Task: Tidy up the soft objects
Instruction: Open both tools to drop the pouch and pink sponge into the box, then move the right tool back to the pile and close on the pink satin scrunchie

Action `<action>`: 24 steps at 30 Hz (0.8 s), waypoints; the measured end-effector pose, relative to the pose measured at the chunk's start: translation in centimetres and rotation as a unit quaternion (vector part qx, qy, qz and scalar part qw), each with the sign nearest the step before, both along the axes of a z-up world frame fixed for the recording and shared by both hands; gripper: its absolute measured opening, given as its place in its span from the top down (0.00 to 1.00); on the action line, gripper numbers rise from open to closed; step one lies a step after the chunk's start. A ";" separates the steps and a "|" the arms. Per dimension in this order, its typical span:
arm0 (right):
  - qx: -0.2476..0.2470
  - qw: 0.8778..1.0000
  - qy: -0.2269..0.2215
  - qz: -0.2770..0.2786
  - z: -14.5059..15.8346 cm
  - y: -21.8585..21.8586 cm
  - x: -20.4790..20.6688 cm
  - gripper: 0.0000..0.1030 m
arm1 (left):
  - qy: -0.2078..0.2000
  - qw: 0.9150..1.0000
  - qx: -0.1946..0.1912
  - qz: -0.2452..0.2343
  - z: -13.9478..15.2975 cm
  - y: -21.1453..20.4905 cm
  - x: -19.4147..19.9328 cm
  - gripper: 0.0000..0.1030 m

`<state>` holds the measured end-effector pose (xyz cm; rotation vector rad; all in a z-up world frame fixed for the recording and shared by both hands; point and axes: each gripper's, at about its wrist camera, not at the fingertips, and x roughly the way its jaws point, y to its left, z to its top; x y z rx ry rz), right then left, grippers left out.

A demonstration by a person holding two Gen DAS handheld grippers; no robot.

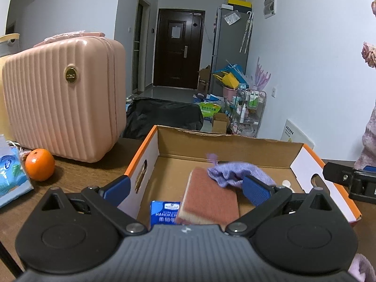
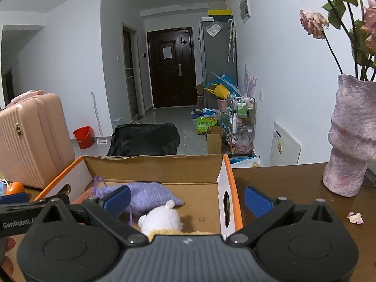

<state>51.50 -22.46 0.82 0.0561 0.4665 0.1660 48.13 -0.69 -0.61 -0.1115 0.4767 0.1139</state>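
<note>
The cardboard box (image 1: 225,145) sat on the brown bench (image 1: 77,176), and most of the soft things already lay inside it. The scrub sponge (image 1: 209,197) was in the middle, with the purple cloth bag (image 1: 237,170) resting on its corner at about 1 o'clock. A blue tissue pack (image 1: 163,212) stood at the sponge's 9 o'clock. The white plush toy (image 2: 162,221) lay in the box close to the right claw.

The left claw (image 1: 185,189) was spread wide and held nothing. The right claw (image 2: 186,198) was wide and empty too, straddling the box's right wall.

It looked like a drop had just been made. The next move probably called for lifting clear and finding any soft thing left outside.
</note>
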 end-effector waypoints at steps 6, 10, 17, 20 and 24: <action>-0.008 1.000 -0.008 0.006 0.1 0.0 -2.0 0.00 | 0.001 1.000 -0.001 -0.002 -0.1 -0.1 -1.5 0.00; -0.007 1.000 -0.012 0.009 0.0 -0.2 -3.4 0.00 | 0.001 1.000 -0.003 -0.004 -0.1 -0.1 -2.6 0.00; -0.010 1.000 -0.025 0.012 -0.1 -0.3 -6.2 0.00 | 0.007 1.000 -0.004 -0.005 -0.5 -0.3 -4.6 0.00; -0.011 0.999 -0.029 0.015 -0.2 -0.4 -7.3 0.00 | 0.008 1.000 -0.004 -0.007 -0.6 -0.4 -5.6 0.00; -0.019 0.999 -0.034 0.017 -0.4 -0.4 -8.9 0.00 | 0.008 1.000 -0.005 -0.008 -0.6 -0.5 -6.9 0.00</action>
